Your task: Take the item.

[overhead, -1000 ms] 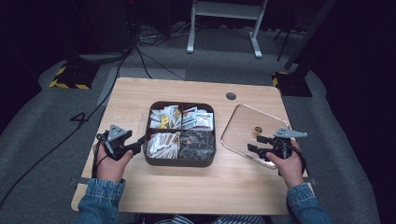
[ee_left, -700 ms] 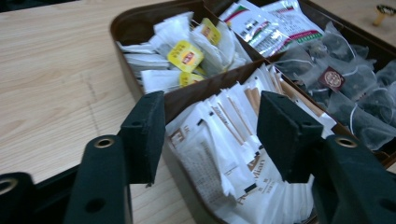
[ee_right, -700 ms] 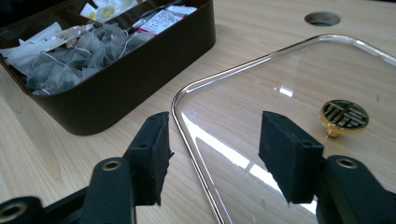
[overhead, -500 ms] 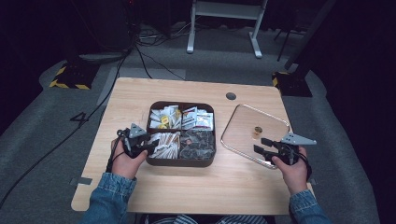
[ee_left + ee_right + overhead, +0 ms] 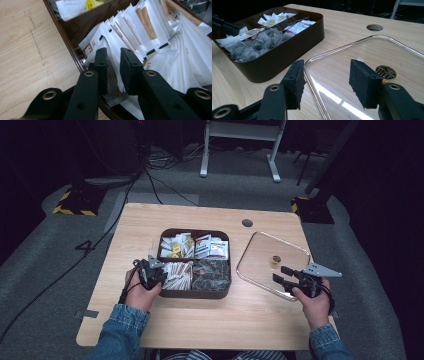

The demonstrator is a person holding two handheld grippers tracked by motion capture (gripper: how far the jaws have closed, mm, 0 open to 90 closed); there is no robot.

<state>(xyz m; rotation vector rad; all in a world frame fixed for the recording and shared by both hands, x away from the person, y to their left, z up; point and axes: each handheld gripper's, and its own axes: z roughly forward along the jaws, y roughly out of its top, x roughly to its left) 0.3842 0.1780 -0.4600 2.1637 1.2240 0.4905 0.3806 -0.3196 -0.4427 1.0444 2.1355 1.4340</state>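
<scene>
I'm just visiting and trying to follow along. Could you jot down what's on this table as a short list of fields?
table: light wood, round hole near the far edge
box: brown, four compartments, open
box contents: white sachets, grey tea bags, other packets
lid: clear, flat on the table right of the box, round gold knob
left gripper: jaws nearly closed around a sachet at the box's near-left compartment
right gripper: open, jaws over the lid's near edge
</scene>
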